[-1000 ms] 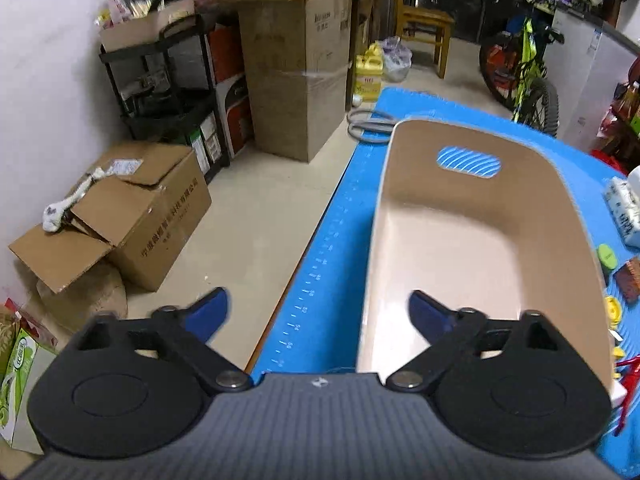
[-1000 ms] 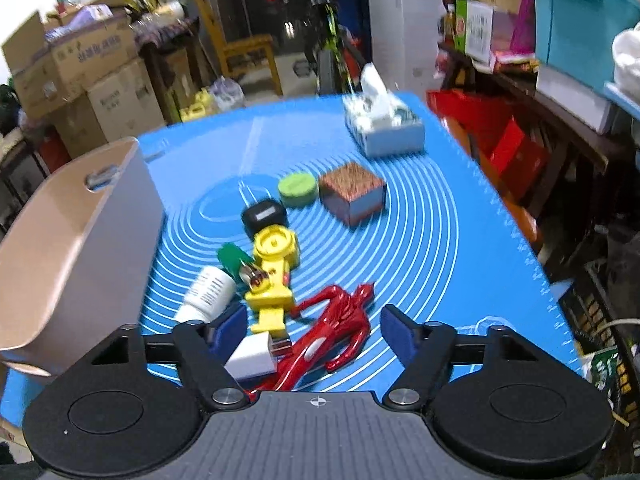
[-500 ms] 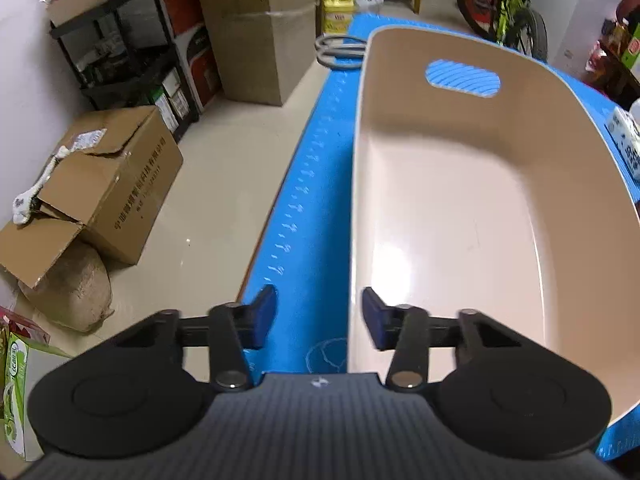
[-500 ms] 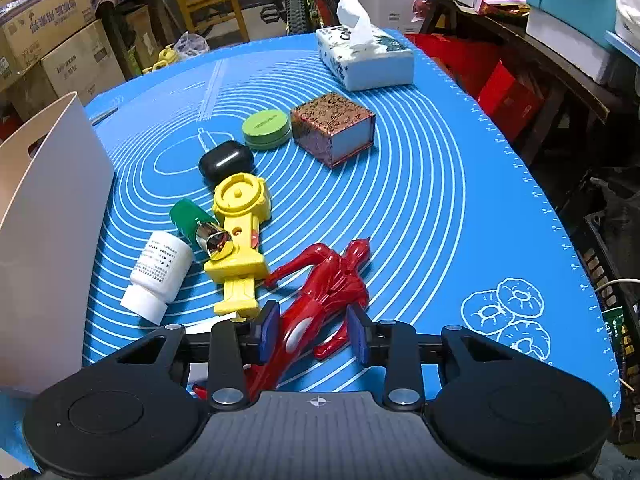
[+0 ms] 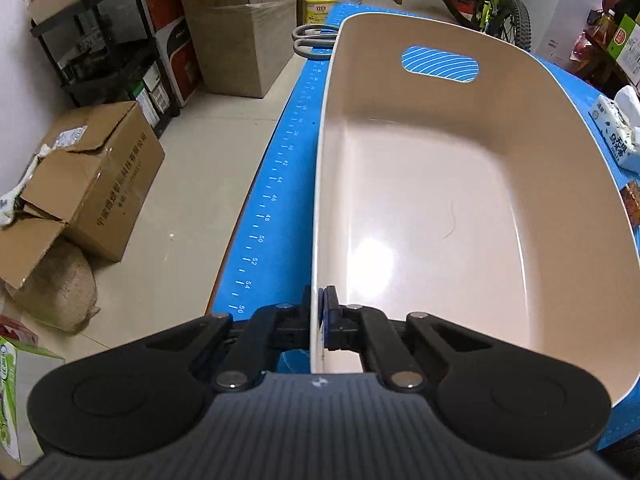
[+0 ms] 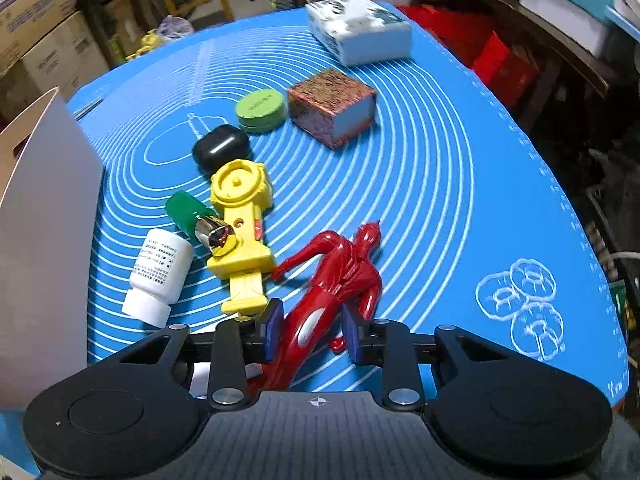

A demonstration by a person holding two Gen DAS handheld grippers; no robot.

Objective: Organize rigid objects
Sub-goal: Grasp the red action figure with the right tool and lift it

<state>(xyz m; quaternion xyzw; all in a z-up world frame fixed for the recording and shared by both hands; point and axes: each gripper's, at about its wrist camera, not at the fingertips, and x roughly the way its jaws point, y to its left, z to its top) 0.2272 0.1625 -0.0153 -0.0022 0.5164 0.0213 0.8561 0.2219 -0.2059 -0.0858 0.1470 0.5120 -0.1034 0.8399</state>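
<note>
My left gripper (image 5: pixel 320 320) is shut on the near left wall of the empty beige bin (image 5: pixel 440 220), one pad inside and one outside the rim. In the right wrist view the bin's outer wall (image 6: pixel 44 240) stands at the left edge. A red toy figure (image 6: pixel 340 268) lies on the blue mat (image 6: pixel 440 200). My right gripper (image 6: pixel 312 332) straddles its lower body, jaws closing, pads against its sides. Beside the figure lie a yellow toy (image 6: pixel 244 216), a white bottle (image 6: pixel 158 272) and a green-capped metal piece (image 6: pixel 188 212).
Farther back on the mat are a black case (image 6: pixel 220 148), a green round tin (image 6: pixel 262 110), a patterned box (image 6: pixel 332 106) and a tissue box (image 6: pixel 360 36). Scissors (image 5: pixel 312 40) lie beyond the bin. The table edge drops to a floor with cardboard boxes (image 5: pixel 92 196).
The left jaws came down over the bin's wall and shut on it. The right gripper dropped lower toward the red figure and narrowed around it.
</note>
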